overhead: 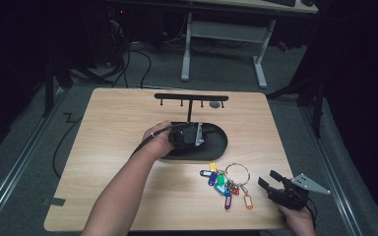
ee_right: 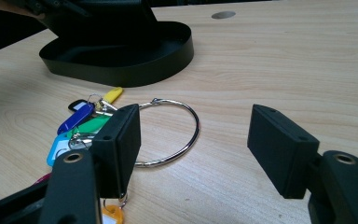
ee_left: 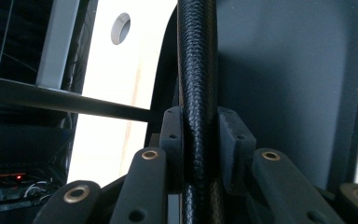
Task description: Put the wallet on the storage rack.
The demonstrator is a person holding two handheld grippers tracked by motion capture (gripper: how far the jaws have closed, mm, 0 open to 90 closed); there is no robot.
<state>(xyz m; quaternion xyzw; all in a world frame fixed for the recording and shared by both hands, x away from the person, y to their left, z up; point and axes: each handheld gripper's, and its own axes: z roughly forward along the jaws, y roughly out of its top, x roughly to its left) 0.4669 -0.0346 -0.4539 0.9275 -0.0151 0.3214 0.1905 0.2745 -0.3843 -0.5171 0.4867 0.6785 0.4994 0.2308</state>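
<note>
Left claw sits over the black oval tray base of the key stand, clenched on the stand's upright post. In the left gripper view the 2 pads press the textured black post from both sides, and the post runs straight up between them, long axis in line with the claw. In the high view the post rises upright from the tray to the crossbar, whose long axis runs left-right across the bench, small hooks hanging under it. The stand sits mid-bench, toward the far edge.

Right claw is released, pads well apart, nothing between them, low over the bench at the near right corner, pointing left and away toward the key bunch. Large metal key ring lies flat on the bench just beside the right claw's left pad, near the tray's front wall. Colored key tags (blue, green, yellow, orange, purple) fan out from the ring toward the near edge. Ring and tray apart, not touching.
</note>
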